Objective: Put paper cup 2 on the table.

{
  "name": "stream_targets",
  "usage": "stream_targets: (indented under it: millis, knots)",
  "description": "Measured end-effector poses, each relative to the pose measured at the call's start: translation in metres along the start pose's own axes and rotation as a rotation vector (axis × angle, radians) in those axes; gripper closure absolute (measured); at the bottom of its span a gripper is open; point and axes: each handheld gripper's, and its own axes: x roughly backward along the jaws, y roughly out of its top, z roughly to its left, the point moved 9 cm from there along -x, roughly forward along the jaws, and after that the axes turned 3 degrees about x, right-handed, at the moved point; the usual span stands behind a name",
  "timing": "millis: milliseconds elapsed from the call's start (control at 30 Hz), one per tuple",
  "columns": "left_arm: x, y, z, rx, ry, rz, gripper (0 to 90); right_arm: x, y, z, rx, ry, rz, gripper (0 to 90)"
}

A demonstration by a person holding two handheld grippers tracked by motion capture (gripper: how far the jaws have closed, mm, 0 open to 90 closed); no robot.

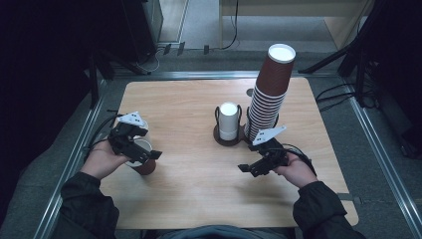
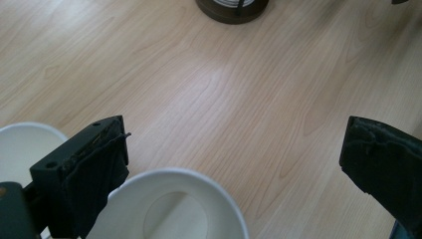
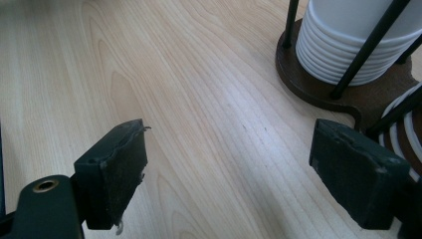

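Note:
A brown paper cup with a white inside (image 1: 145,164) stands near the table's left front. My left gripper (image 1: 144,148) hovers open over it. In the left gripper view the cup's white rim (image 2: 174,209) lies low between the wide-apart jaws of the left gripper (image 2: 238,132), close against the left jaw. A second white rim (image 2: 20,144) shows just outside that jaw. My right gripper (image 1: 255,162) is open above bare wood, in front of the tall brown cup stack (image 1: 271,94). Nothing lies between the jaws of the right gripper (image 3: 231,132).
A dark wire holder (image 1: 228,139) at the table's middle holds a stack of white cups (image 1: 228,122); its base (image 3: 318,87) and those white cups (image 3: 348,45) lie ahead and right of my right gripper. Cables and dark stands surround the wooden table (image 1: 199,99).

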Motion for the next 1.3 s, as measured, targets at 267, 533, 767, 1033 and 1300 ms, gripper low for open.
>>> stream_targets:
  millis: [267,533,767,1033,1300]
  knots:
    - [-0.021,0.021,-0.023,-0.019,-0.050,-0.022,0.0,0.004,-0.004,0.003,-0.008,-0.016,0.001,15.3]
    - [-0.041,0.031,-0.043,-0.058,-0.055,0.004,0.0,0.001,-0.004,0.006,0.002,-0.010,0.006,15.3]
    - [-0.059,0.038,-0.058,-0.055,-0.059,0.007,0.0,0.000,-0.003,0.008,0.012,-0.005,0.004,15.3]
    - [-0.081,0.046,-0.086,-0.123,-0.088,0.013,0.0,-0.002,-0.003,0.010,0.019,-0.001,0.007,15.3]
    - [-0.097,0.050,-0.091,-0.087,-0.058,-0.027,0.0,-0.004,-0.002,0.013,0.024,0.002,0.008,15.3]
